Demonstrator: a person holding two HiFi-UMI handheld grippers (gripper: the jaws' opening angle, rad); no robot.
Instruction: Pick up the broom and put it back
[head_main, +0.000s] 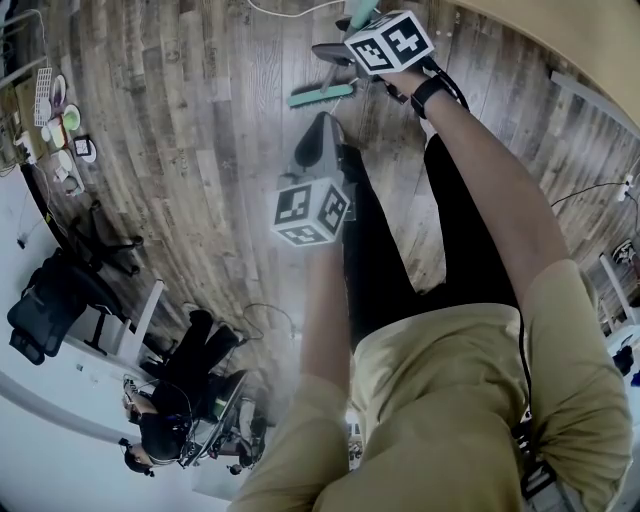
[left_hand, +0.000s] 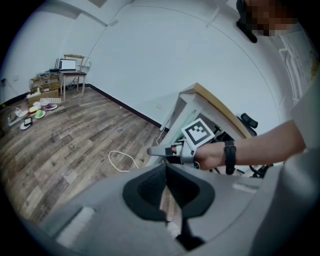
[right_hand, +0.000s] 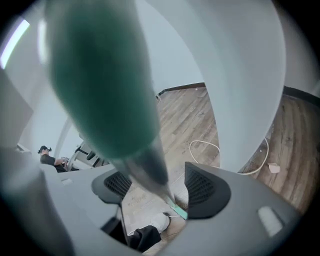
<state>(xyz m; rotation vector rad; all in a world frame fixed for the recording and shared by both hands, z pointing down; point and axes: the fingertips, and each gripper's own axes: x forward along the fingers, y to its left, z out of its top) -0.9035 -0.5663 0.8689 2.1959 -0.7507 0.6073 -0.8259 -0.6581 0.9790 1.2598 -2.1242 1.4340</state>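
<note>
The broom stands with its teal head (head_main: 322, 94) on the wooden floor and its handle rising toward me. In the right gripper view the grey handle (right_hand: 146, 166) with its green grip (right_hand: 105, 80) runs down between the jaws to the teal head (right_hand: 178, 211). My right gripper (right_hand: 160, 184) is open; its pads stand apart on either side of the handle and do not press it. In the head view it (head_main: 338, 52) is at the top. My left gripper (head_main: 320, 140) hangs lower, away from the broom, and its jaws (left_hand: 166, 169) are shut on nothing.
A desk with a wooden top (left_hand: 220, 107) and a white panel (right_hand: 240, 75) stands right beside the broom. A white cable (left_hand: 122, 160) loops on the floor. A seated person (head_main: 165, 420), a dark chair (head_main: 45, 305) and small floor items (head_main: 55, 120) are at the left.
</note>
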